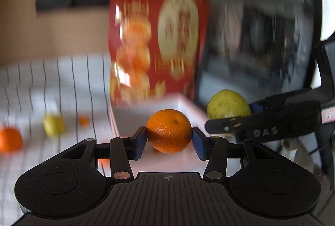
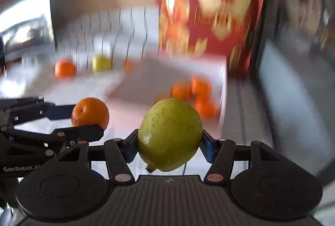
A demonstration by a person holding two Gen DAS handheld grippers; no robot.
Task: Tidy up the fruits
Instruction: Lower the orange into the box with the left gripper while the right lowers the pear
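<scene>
**Both grippers loaded, fruit held over the box**

The left gripper has its blue pads pressed on either side of an orange, jaws partly closed to the fruit's width, gripping at its widest girth so it cannot roll out. The right gripper is clamped the same way on a yellow-green guava, jaws wider apart to suit the larger fruit, its stem end hanging down between the fingers.

Both fruits hang clear of the surface, side by side and apart, each gripper visible from the other's camera. Held this high, they would clear the wall of the white box ahead.

Several oranges already lie in one corner of that box, so it looks like the sorting spot, at least for oranges. Its red lid stands upright behind, printed with oranges.

On the striped cloth to the left, another orange, a yellow fruit and a small orange piece remain loose, probably still to be collected.
</scene>
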